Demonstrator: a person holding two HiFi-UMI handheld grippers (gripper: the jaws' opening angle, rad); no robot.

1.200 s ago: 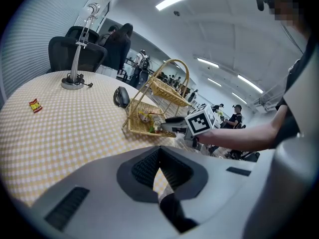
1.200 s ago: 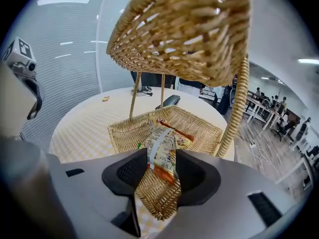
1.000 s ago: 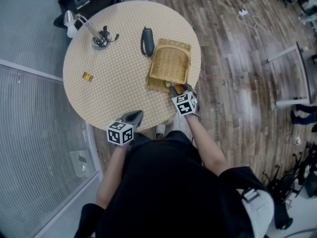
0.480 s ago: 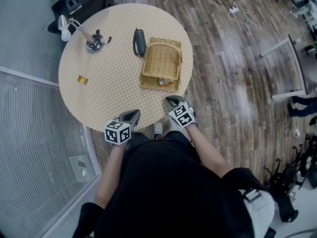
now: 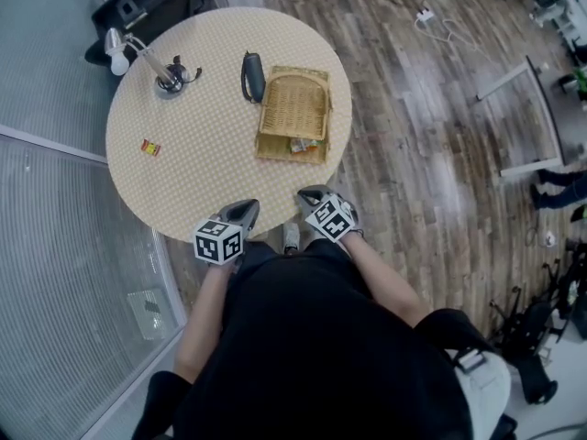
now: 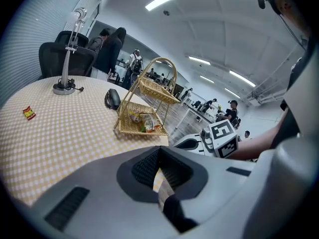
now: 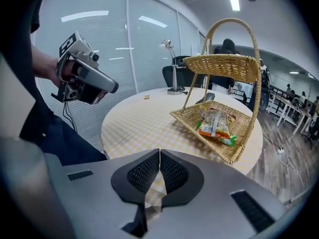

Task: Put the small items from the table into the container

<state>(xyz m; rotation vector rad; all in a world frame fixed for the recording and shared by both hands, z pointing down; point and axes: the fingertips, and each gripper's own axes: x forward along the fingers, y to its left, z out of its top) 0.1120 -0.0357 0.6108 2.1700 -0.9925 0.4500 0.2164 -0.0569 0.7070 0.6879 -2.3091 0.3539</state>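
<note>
While they hang at the near rim of the round yellow-checked table [image 5: 206, 168], the grey left gripper [image 5: 244, 212] and grey right gripper [image 5: 309, 193] are both clenched on nothing. Beyond, a woven wicker basket [image 5: 292, 108] holds colourful snack packets [image 5: 304, 145]. A small red-and-yellow wrapped sweet [image 5: 150, 147] lies well left of it.

Tiny red item [image 5: 150, 147], kind unclear
</note>
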